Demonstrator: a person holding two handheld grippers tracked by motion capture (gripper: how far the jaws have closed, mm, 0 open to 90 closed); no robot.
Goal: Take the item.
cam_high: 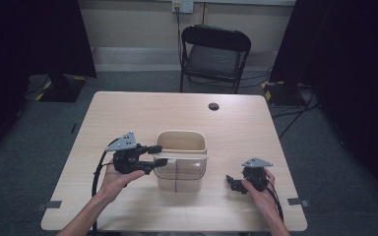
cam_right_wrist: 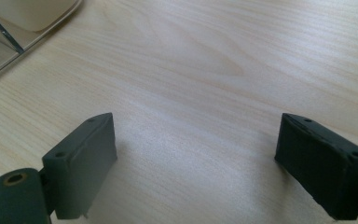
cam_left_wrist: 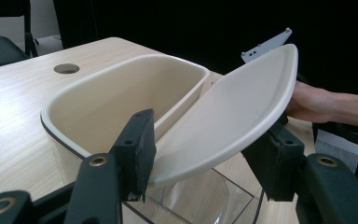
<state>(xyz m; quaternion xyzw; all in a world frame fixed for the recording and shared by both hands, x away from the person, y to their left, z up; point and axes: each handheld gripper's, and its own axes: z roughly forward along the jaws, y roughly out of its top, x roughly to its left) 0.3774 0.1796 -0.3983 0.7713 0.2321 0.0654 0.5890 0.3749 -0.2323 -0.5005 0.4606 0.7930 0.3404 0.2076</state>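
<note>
A beige bin point(cam_high: 181, 133) with a clear lower part stands at the middle of the table point(cam_high: 128, 113). Its beige lid point(cam_high: 182, 157) lies across the near half of the bin's mouth. In the left gripper view the lid point(cam_left_wrist: 233, 112) is tilted up above the bin's rim point(cam_left_wrist: 121, 70), and my left gripper point(cam_left_wrist: 205, 154) is shut on its edges. From above, that left gripper point(cam_high: 160, 155) reaches in from the bin's left side. My right gripper point(cam_high: 234, 183) rests low at the bin's right, jaws open point(cam_right_wrist: 196, 163) over bare wood with nothing between them.
A round cable hole point(cam_high: 213, 106) sits near the table's far edge. A black folding chair point(cam_high: 214, 54) stands beyond the table. Dark curtains hang at both sides. A corner of the bin point(cam_right_wrist: 23, 18) shows at the top left of the right gripper view.
</note>
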